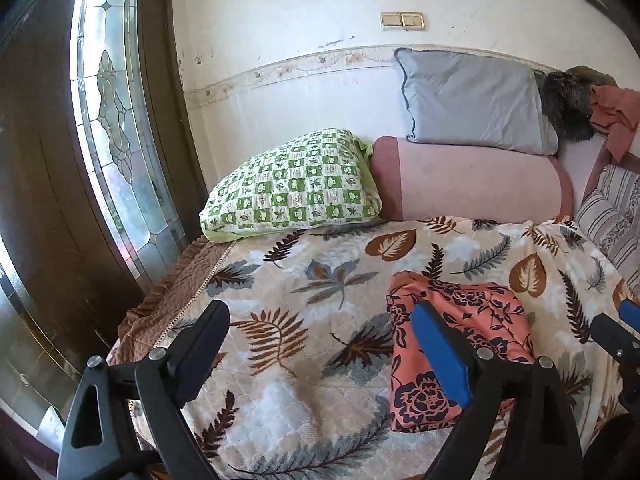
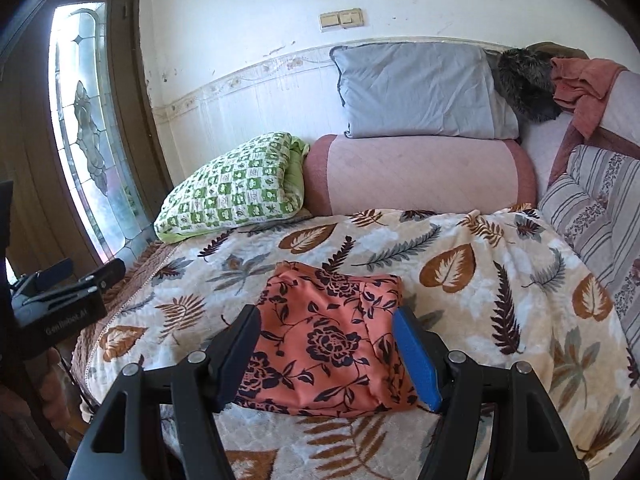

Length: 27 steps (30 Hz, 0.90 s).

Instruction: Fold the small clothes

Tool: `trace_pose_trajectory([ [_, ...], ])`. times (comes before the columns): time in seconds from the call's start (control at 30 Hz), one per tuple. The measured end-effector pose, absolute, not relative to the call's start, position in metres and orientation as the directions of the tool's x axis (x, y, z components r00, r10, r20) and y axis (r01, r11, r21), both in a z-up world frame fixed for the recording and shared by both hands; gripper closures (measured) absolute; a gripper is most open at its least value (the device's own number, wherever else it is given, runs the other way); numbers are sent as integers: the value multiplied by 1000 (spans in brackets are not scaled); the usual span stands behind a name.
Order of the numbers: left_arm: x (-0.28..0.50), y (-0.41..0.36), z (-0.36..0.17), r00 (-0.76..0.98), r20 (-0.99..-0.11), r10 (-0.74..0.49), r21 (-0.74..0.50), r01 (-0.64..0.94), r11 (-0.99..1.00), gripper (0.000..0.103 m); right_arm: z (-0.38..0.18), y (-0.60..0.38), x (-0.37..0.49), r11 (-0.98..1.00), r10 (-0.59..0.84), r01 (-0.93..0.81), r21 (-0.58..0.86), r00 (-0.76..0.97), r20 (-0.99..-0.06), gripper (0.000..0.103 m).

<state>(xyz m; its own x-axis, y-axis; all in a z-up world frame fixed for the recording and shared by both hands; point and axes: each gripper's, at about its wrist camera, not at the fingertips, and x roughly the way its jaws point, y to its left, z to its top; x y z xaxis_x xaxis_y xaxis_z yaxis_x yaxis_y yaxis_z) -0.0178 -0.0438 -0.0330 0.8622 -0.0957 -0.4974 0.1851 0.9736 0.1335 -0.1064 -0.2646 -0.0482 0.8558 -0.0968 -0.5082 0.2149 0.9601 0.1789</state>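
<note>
One folded floral garment [image 2: 332,336] lies on the leaf-print blanket [image 2: 460,264] beside three pillows.

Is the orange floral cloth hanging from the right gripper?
No, the orange floral cloth lies folded on the leaf-print blanket, with the open right gripper above it.

It was a home bedroom: a bed under a leaf-printed blanket [image 2: 460,264], a grey pillow [image 2: 420,92] on a pink bolster [image 2: 420,176] at the far wall, a leaded-glass wooden door [image 1: 108,120] left.
</note>
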Motion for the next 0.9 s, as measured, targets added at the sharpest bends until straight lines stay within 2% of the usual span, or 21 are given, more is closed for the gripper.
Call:
trace_pose_trajectory([
  [0.53,-24,-31,-37,856,-505,-113,119,198,973,10,-63,-259,-92,955,-118,251,156,808,-577,31],
  [0.9,-32,-19,-26,873,-474,-113,99,180,979,10,-53,-249,-96,960,-120,240,148,823,-556,31],
])
